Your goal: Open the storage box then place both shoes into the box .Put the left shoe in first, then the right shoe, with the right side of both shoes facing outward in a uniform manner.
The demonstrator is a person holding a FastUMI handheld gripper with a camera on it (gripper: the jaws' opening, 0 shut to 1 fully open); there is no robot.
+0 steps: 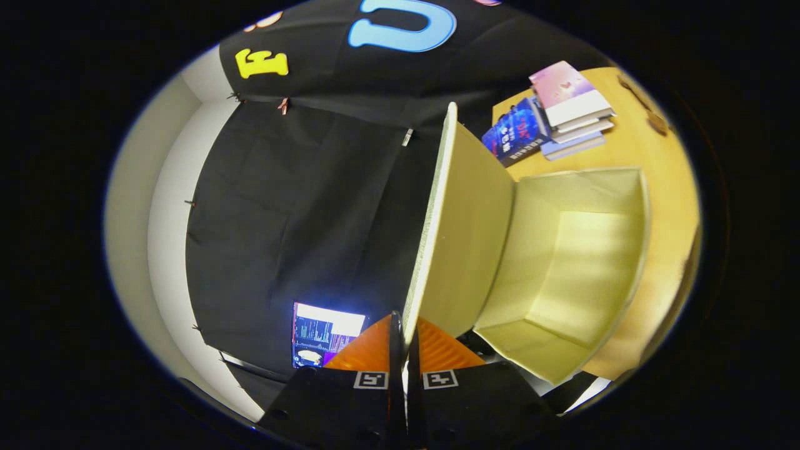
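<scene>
The gripper [405, 340] pinches the pale cardboard storage box's lid [459, 219] edge between both fingers; the open box [581, 262] lies beyond, its near corner cut off.

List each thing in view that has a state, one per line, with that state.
storage box: open, nothing inside.
lid: swung up, its edge pinched between the fingers.
gripper: shut on the lid.
books: stacked on the table beyond the box, closed.
screen: lit.
</scene>
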